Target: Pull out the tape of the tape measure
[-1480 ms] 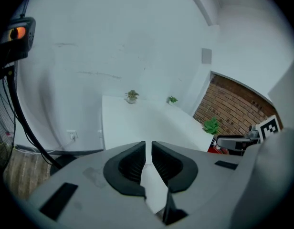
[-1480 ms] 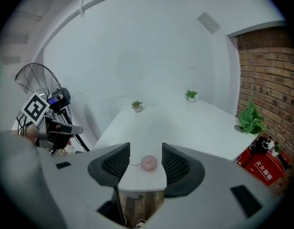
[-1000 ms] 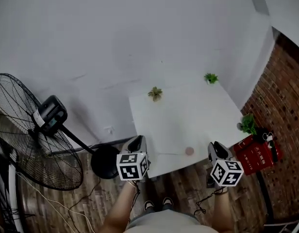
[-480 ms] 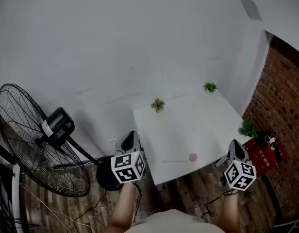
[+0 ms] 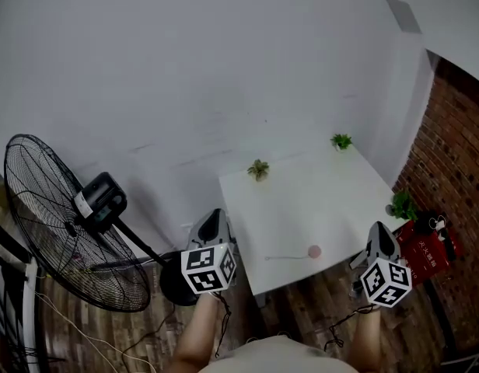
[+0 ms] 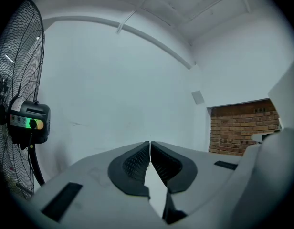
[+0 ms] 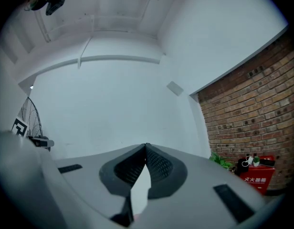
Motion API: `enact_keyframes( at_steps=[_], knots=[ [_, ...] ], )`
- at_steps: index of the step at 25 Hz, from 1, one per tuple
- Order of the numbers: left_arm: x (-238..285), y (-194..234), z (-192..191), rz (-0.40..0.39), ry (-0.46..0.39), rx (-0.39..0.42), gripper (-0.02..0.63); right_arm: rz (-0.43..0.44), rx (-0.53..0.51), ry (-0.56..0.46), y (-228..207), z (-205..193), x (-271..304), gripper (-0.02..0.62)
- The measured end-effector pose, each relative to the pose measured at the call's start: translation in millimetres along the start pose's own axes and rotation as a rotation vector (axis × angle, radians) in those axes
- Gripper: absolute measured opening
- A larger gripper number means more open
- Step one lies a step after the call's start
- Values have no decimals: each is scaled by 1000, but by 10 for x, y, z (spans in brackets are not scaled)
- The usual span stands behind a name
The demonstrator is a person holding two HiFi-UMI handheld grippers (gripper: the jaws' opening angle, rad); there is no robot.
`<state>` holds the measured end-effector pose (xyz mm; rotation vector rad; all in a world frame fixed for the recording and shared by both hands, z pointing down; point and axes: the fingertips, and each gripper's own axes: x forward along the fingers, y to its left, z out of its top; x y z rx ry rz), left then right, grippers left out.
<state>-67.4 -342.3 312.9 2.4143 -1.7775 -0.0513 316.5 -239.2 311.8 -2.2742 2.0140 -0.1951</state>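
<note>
At the left gripper (image 6: 149, 144): jaws pressed together tip to tip, nothing between the ribbed pads. Same at the right gripper (image 7: 146, 147): jaws closed to a thin seam, empty. Both held level in the air and aimed at the plain white wall (image 5: 185, 68). In the head view, one off each lower corner of the counter (image 5: 302, 196), short of its top.

On the white counter, near its lower edge and between the two grippers: the tape measure (image 5: 314, 251), a small pinkish round case, touched by neither gripper. Out of it toward the left, a thin pale strip of tape (image 5: 284, 257) lying flat on the top. Farther up, a small green plant (image 5: 258, 169) at the upper left corner and a second plant (image 5: 341, 141) at the upper right corner.

Around the counter, dark wooden plank floor (image 5: 302, 309). At the left of the frame, a black pedestal fan (image 5: 68, 224) with a wire cage, its round base (image 5: 174, 280) low beside the left gripper. At the right, a red brick wall (image 5: 457, 146). At its foot, a third plant (image 5: 401, 205) and a red box (image 5: 426, 249), just beside the counter's right edge.
</note>
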Motion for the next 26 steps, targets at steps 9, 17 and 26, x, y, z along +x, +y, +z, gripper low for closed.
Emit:
enact_keyframes(
  at_steps=[9,17,26],
  knots=[
    [-120,122,-62,24,6,-30,15,5,-31,27,69,-17,-43,1],
    [-179,160,-173,36,18,-50,15,18,-28,38,61,-25,-93,2],
    [-220,236,-208,59,26,-52,15,3,-26,47,-26,-29,-148,2]
  ],
)
